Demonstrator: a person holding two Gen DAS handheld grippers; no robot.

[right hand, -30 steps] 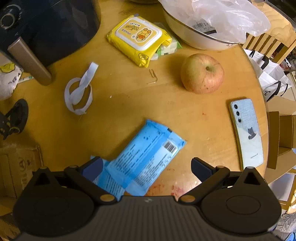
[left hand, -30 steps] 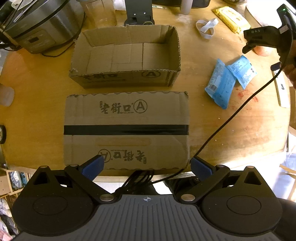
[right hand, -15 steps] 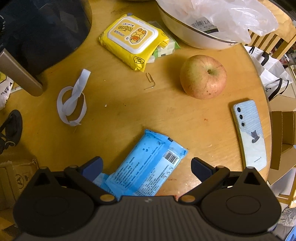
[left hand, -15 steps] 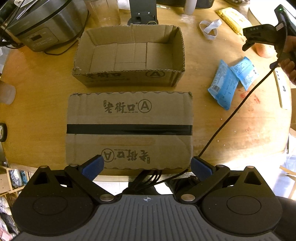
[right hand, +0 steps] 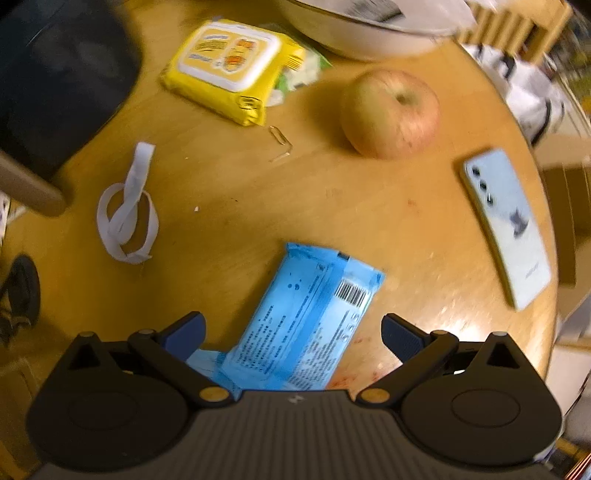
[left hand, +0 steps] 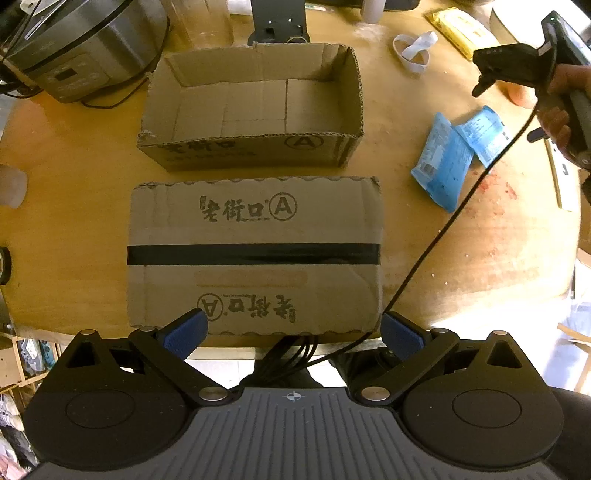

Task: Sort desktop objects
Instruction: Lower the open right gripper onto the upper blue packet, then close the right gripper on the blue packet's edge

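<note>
My left gripper [left hand: 293, 334] is open and empty at the table's near edge, over the closed taped cardboard box [left hand: 255, 254]. Beyond that stands an open empty cardboard box [left hand: 255, 110]. My right gripper [right hand: 291, 332] is open and empty, hovering above two blue snack packets [right hand: 306, 325]; they also show in the left wrist view [left hand: 458, 155]. Further out lie an apple [right hand: 389, 112], a yellow wipes pack [right hand: 229, 70], a white strap [right hand: 127, 210], a paper clip [right hand: 280, 142] and a light blue phone [right hand: 508, 229].
A rice cooker [left hand: 77, 44] stands at the far left. A white bowl with a plastic bag [right hand: 369, 26] sits at the far edge, and a dark appliance [right hand: 55, 81] at the far left of the right wrist view. The right gripper's cable [left hand: 436, 236] crosses the table.
My right gripper has drifted forward over the blue packets; the right wrist view is now blurred with motion. My left gripper has shifted only slightly over the closed box.
</note>
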